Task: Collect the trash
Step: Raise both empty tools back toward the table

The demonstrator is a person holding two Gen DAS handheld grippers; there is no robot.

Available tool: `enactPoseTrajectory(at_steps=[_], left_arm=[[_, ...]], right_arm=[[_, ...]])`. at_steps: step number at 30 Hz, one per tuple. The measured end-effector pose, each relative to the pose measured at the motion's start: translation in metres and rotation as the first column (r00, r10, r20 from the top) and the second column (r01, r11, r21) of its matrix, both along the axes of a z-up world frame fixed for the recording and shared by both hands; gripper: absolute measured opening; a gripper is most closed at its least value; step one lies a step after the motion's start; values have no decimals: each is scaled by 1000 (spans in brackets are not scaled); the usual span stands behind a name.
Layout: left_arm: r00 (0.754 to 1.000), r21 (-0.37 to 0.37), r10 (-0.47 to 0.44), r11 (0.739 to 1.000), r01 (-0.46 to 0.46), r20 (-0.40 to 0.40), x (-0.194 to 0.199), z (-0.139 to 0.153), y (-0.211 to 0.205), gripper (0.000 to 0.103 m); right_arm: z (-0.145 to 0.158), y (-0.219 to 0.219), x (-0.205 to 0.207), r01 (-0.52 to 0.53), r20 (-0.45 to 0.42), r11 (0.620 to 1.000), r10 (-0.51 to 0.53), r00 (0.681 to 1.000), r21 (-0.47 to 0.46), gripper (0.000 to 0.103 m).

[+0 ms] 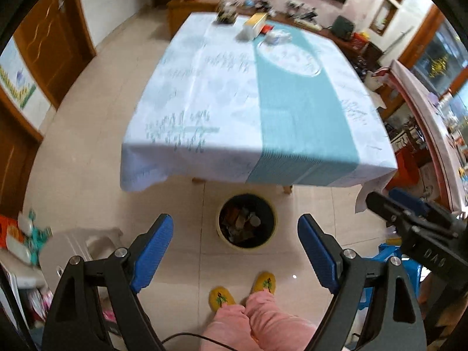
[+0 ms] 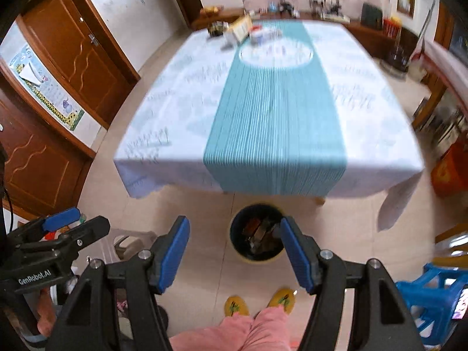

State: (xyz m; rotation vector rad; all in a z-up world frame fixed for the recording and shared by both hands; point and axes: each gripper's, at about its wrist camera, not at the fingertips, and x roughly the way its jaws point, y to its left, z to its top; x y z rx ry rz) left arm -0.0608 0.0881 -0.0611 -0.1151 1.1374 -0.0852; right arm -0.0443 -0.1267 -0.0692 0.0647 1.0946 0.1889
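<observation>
Both the left gripper (image 1: 235, 251) and right gripper (image 2: 234, 253) gape empty above the round dark yellow-rimmed trash bin (image 1: 246, 220); next, probably the blurred clutter (image 1: 254, 27) at the table's far end.

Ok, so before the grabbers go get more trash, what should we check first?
1. Left gripper empty, jaws wide apart: ok.
2. Right gripper empty, jaws wide apart: ok.
3. Trash bin on the floor in front of the table, upright, with scraps already inside: ok.
4. Room left in the bin: cannot tell, since its depth does not show.
5. Things left to collect: a box and small items sit at the far end of the tablecloth; which are trash: cannot tell, they are blurred.
6. Floor clear between the slippers and the bin: ok.
</observation>
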Motion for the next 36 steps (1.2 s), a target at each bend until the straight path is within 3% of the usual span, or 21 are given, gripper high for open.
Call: enactPoseTrajectory(at_steps=[12, 21, 27, 30, 36], left_arm=[[974, 84, -92, 994, 76, 206, 32, 73, 1, 86], [970, 77, -121, 991, 107, 210, 93, 86, -1, 86], [975, 123, -121, 987, 100, 184, 158, 75, -10, 86], [981, 133, -118, 986, 97, 156, 202, 69, -17, 86], [989, 225, -97, 972, 70, 111, 317, 53, -43, 86]], right_arm=[[86, 7, 16, 75, 236, 988, -40, 971, -139, 64], [98, 0, 74, 76, 195, 993, -57, 979, -91, 64], [83, -14, 147, 72, 130, 997, -69, 989, -22, 64], [69, -22, 201, 73, 80, 997, -75, 994, 26, 64], [34, -36, 333, 58, -31, 990, -54, 998, 128, 64]])
